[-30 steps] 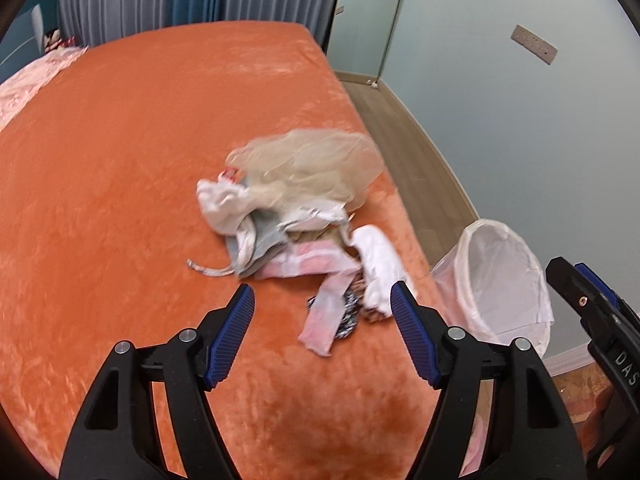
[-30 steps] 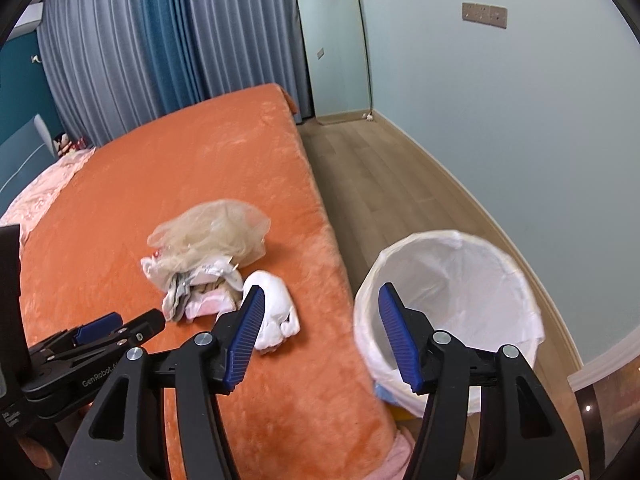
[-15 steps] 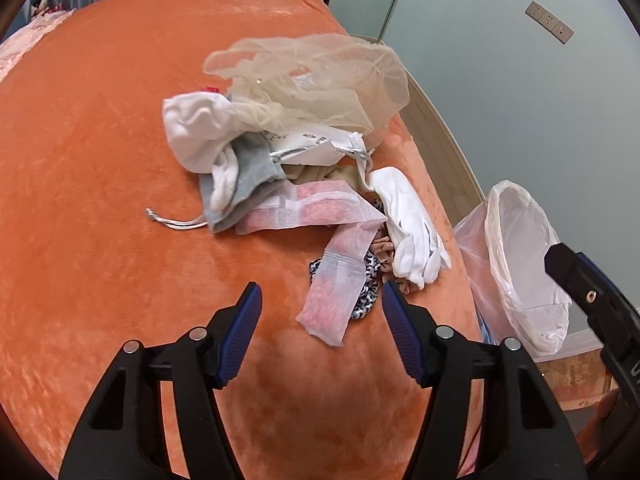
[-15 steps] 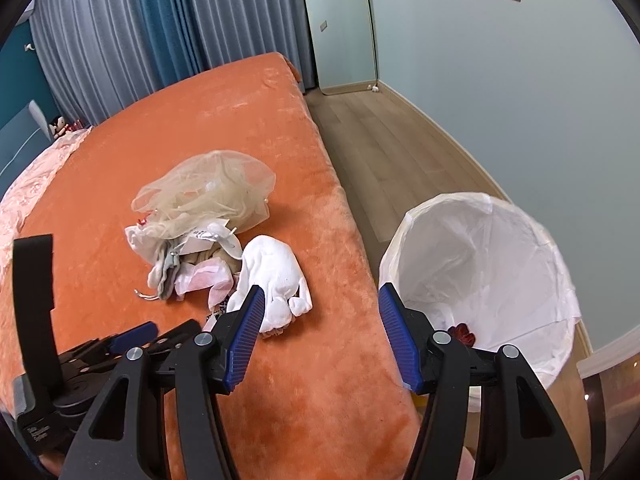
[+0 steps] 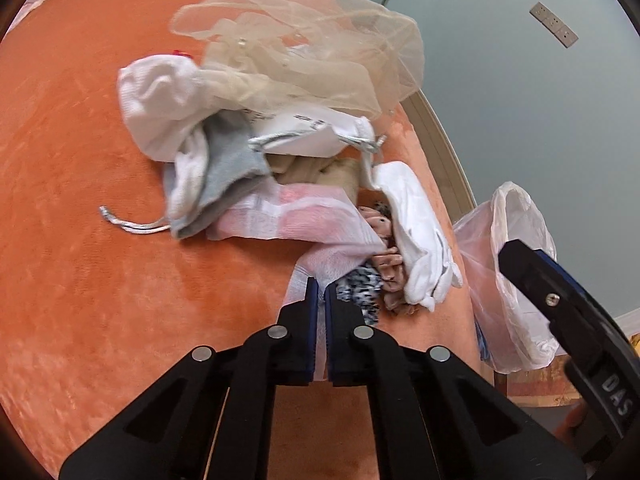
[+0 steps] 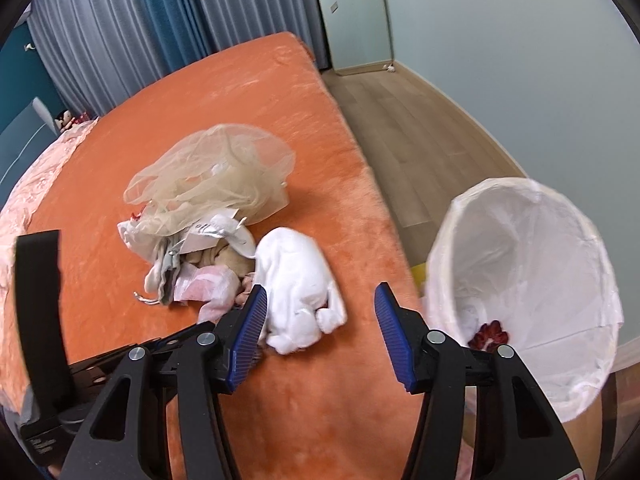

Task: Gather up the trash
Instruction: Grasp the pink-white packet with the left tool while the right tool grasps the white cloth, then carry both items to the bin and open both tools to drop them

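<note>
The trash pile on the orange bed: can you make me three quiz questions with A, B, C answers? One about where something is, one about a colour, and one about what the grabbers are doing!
1. Where is the bin with the white liner?
A. On the bed
B. On the floor beside the bed's edge
C. Behind the curtains

2. What colour is the blanket under the pile?
A. Orange
B. Green
C. Black

3. What is the left gripper doing?
A. Wide open over bare blanket
B. Holding the sheer beige netting
C. Closed on the pink-and-white strip

Answers:
1 B: the bin stands on the wood floor next to the bed.
2 A: the whole bedcover is orange.
3 C: its jaws have just been closing and now pinch the end of the strip, while the right gripper is open beside the white glove.
</note>
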`<state>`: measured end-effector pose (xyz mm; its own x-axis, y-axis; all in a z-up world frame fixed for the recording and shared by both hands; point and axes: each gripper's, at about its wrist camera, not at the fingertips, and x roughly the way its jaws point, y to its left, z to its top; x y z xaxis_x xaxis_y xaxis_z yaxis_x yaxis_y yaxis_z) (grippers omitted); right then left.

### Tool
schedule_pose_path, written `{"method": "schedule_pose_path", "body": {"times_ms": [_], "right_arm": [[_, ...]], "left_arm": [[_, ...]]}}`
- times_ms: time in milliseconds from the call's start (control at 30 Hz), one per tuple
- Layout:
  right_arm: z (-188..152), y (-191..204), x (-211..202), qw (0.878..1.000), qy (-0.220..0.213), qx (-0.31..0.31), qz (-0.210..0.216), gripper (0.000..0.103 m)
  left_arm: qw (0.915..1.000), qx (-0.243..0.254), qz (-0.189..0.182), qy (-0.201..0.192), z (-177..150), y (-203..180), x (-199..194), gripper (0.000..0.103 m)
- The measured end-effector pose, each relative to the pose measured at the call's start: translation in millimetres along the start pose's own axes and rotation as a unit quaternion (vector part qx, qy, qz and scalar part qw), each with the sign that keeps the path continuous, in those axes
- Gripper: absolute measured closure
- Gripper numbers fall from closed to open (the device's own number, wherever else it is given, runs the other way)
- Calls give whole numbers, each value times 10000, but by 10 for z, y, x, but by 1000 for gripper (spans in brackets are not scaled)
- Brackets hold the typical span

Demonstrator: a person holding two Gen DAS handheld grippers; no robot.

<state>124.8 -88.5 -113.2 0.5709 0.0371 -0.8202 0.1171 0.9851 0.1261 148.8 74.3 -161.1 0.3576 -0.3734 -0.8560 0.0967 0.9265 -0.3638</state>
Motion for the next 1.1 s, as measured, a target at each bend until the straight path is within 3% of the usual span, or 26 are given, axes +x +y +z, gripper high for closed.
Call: {"method": "schedule_pose_path", "body": {"times_ms": [200,300,400,467,767,1100], "right_arm": [[-15,198,224,9996,191,-149,150,56],[-33,267,321,9991,304,-221,207,64],[-66,311,436,9982,459,-319,208,80],[-97,303,489,9974,591,-305,286,97],[40,234,-105,9985,-54,-350,408,98],[370,-18,-1107,9931,-1006,-136,592,98]], "left_arm": [[9996,-237,0,-135,1,230,-189,100],[9996,-256,52,-142,-8,303,-246,100],[9995,-219,143,-157,-2,301,-260,100],[9995,-196,158,-181,-4,297,-307,100],[9987,6,139,-482,0,93,-707,101],[9928,435,-92,-1114,75,-559,-1345,102]]}}
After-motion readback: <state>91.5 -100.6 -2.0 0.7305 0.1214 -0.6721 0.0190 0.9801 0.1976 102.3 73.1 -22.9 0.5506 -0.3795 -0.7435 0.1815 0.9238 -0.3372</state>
